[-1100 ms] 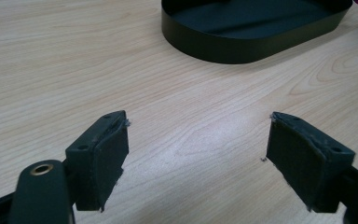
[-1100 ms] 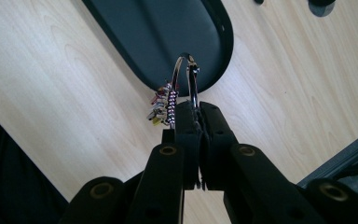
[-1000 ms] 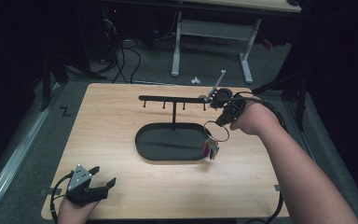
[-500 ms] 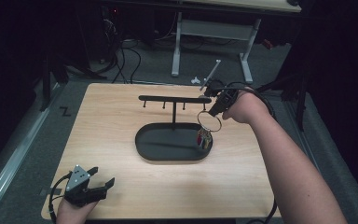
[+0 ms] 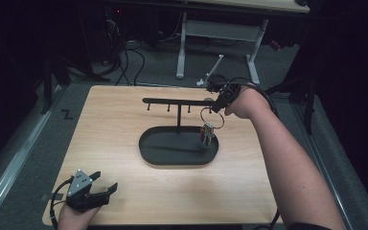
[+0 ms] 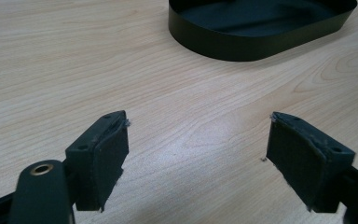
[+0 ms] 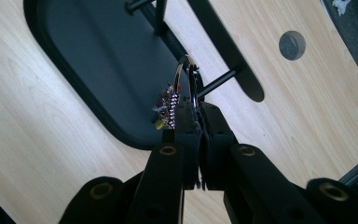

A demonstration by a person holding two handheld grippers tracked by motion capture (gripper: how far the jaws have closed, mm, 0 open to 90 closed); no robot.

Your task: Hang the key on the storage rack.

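Near left corner of the wooden counter (image 5: pixel 124 143): the left tool (image 5: pixel 106 190) rests low over the surface, held by a hand (image 5: pixel 72 218) at the near edge. Its two black pads (image 6: pixel 103 158) stand wide apart with bare wood between them, and nothing is gripped.

Centre of the counter: a black oval tray (image 5: pixel 178 149) forms the base of a stand. A thin post rises from the tray to a horizontal black bar (image 5: pixel 175 101) with short pegs hanging beneath it.

Right of the post, at the bar's right end: the right tool (image 5: pixel 215 108) has its jaws pressed together on a metal key ring (image 5: pixel 212 118). In the right gripper view the ring (image 7: pixel 188 81) stands edge-on just above the clamped jaw tips, close to a peg of the bar. A bunch of keys (image 5: pixel 207 134) hangs from the ring over the right end of the tray.

Far side: a dark floor with cables and the legs of a white desk (image 5: pixel 220 36).
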